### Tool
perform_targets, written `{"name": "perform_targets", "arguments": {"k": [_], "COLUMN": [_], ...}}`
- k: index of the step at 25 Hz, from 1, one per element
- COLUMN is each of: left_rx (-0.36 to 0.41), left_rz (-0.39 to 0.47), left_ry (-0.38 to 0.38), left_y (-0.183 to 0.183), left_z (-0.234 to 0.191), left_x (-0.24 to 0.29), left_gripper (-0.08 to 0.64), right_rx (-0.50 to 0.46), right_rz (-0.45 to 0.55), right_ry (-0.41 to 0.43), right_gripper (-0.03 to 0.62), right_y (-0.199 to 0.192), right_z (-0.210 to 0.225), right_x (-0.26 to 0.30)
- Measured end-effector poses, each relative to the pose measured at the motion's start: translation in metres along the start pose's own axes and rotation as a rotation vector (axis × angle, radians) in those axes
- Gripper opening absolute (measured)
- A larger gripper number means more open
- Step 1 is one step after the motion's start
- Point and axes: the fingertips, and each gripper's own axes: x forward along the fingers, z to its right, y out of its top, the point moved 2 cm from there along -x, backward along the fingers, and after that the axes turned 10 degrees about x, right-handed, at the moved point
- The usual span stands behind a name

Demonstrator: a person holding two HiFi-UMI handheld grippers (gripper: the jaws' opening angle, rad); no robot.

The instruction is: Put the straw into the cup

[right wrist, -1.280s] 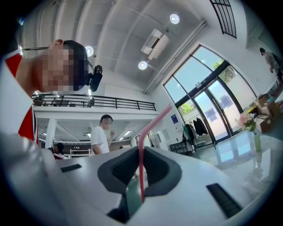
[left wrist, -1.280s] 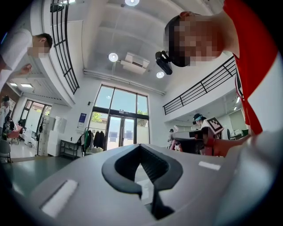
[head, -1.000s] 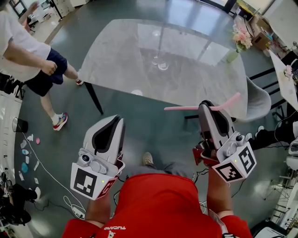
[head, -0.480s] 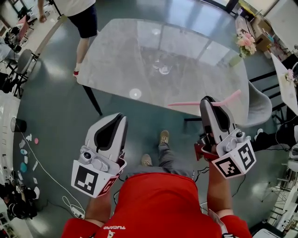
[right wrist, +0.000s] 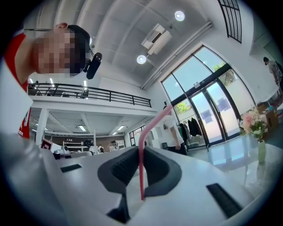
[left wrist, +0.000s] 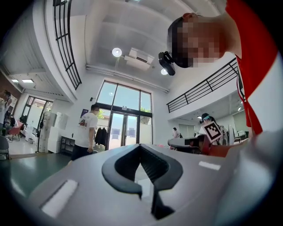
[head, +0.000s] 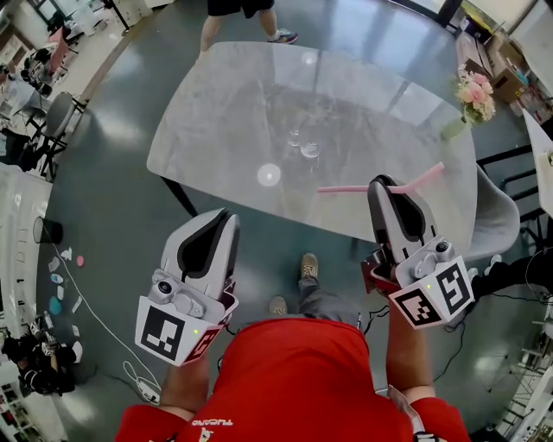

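Observation:
My right gripper [head: 385, 184] is shut on a pink bendy straw [head: 354, 187], which lies crosswise over the near edge of the grey marble table [head: 216, 104]. In the right gripper view the straw [right wrist: 141, 167] stands up between the pads and bends to the right at the top. A clear glass cup [head: 309, 150] stands faint near the table's middle, well ahead of both grippers. My left gripper [head: 226, 217] hovers short of the table's near edge. Its jaws meet at the tips with nothing between them in the left gripper view [left wrist: 140, 148].
A vase of pink flowers [head: 473, 95] stands at the table's far right corner. A grey chair [head: 497, 216] sits to the right of the table. A person's legs [head: 242, 10] show beyond the far edge. Cables and small items [head: 60, 276] lie on the floor at left.
Both grippers have come forward toward the table, the straw now over its near edge. The bystander has walked from the left side round to the table's far end.

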Motion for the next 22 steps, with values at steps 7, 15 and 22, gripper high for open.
{"name": "perform_targets", "arguments": {"k": [7,15,22], "left_rx": [0.025,0.034,0.013], "left_rz": [-0.030,-0.065,-0.069], "left_ry": [0.061,0.135,0.166], "left_y": [-0.005,-0.020,-0.040], "left_z": [-0.006,-0.021,-0.039], "left_x": [0.047,0.093,0.114], "left_gripper": [0.006,0.006,0.006], "right_rx": [-0.002,0.007,-0.018], "right_rz": [-0.031,-0.100,-0.154], "right_ry": [0.025,0.048,0.022], "right_gripper": [0.025,0.025,0.025], "right_y": [-0.003,-0.021,-0.044], "right_z": [0.056,0.112,0.140], "right_x": [0.030,0.075,0.112]}}
